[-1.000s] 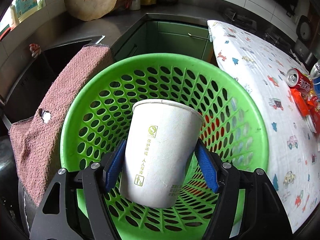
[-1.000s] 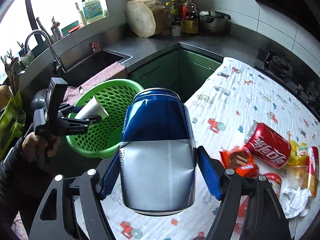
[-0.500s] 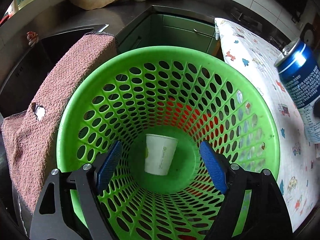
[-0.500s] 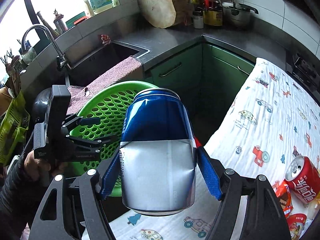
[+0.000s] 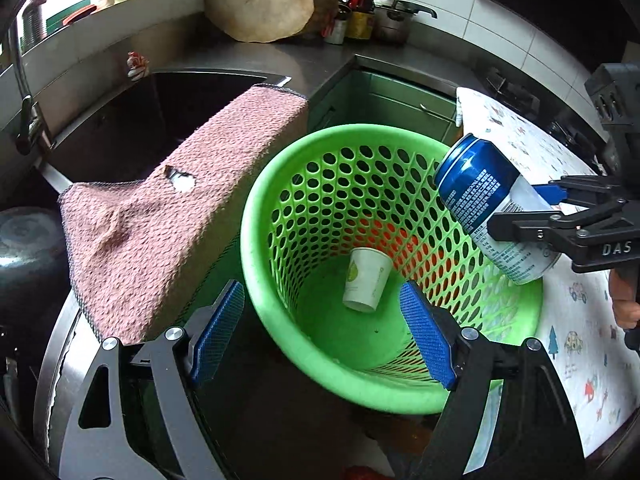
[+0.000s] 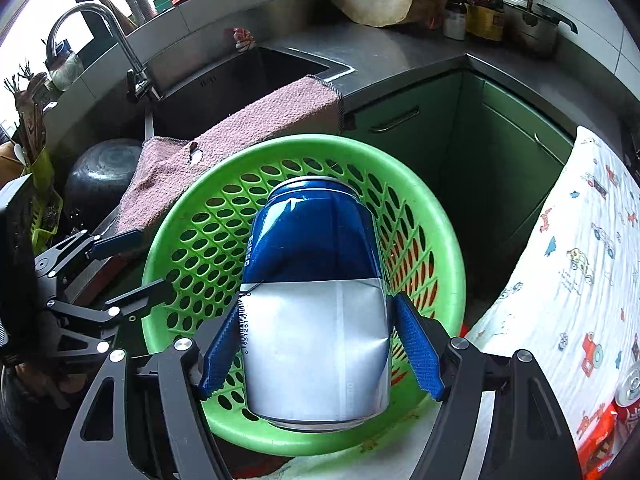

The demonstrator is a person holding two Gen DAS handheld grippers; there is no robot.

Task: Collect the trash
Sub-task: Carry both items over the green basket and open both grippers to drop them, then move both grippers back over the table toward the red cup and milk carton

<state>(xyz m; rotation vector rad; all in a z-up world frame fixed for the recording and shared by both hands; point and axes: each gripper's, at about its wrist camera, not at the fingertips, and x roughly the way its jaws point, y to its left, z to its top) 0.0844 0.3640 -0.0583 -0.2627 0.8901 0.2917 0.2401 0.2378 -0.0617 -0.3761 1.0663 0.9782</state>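
Observation:
A green perforated basket stands by the sink counter, also in the right wrist view. A white paper cup lies on its bottom. My left gripper is open and empty, pulled back over the basket's near-left rim. My right gripper is shut on a blue and silver can. In the left wrist view the can hangs tilted over the basket's right rim, held by the right gripper. The left gripper shows at the left of the right wrist view.
A pink towel drapes over the sink edge, touching the basket's left side. A table with a printed cloth lies to the right, with a red can and an orange wrapper at its edge. Green cabinets stand behind.
My left gripper opened and dropped the paper cup into the basket, then drew back to the left. My right gripper carried the can from the table to over the basket's rim.

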